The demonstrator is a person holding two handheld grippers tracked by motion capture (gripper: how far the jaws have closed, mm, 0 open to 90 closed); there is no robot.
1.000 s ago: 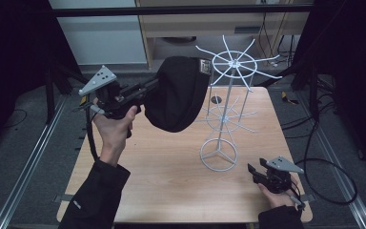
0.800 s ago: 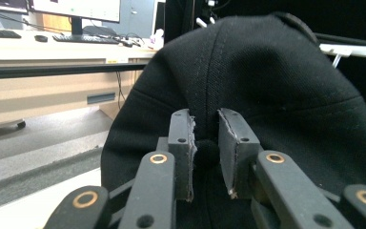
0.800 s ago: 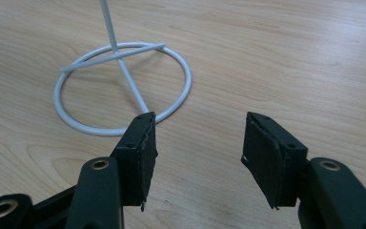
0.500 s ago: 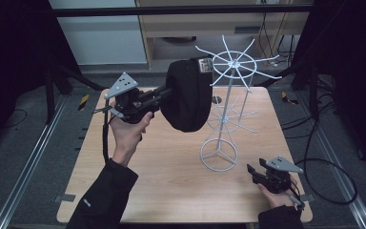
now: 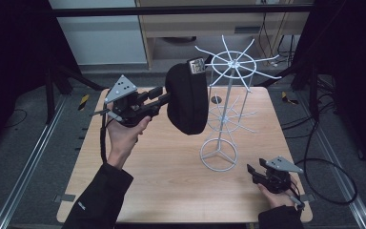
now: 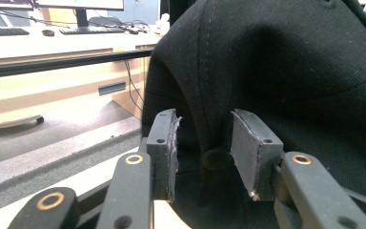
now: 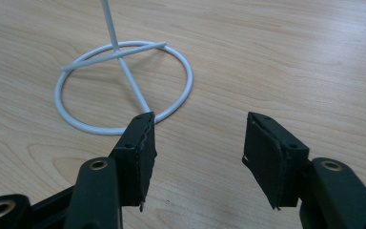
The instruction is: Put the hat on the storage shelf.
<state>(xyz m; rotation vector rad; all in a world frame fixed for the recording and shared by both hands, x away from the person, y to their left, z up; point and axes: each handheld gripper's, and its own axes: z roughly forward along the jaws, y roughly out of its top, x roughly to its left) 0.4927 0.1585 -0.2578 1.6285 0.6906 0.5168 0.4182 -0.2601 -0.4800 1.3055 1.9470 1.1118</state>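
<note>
The white wire rack (image 5: 226, 102) stands on the wooden table (image 5: 171, 181), and everything here turns on it. The black cap (image 5: 187, 99) now hangs just left of the rack's post, up by the top ring of hooks, with the strap buckle at its upper edge close against one hook; a second ago it was farther left and clear of the rack. Whether the hook has really caught the strap cannot be told from the high view. The left gripper (image 5: 164, 98) sits on the far side of the cap from the rack, and its jaws have just been opening: in the left gripper view the pads (image 6: 246, 143) stand apart on either side of the cap's rim (image 6: 208, 143), no longer pinching it. That suggests the hanging step is at its end, with the cap being let go to rest on the hook. The right gripper (image 7: 198, 148) waits low on the table beside the rack's ring base (image 7: 124, 86), jaws spread and holding nothing, unmoved since a second ago.
</note>
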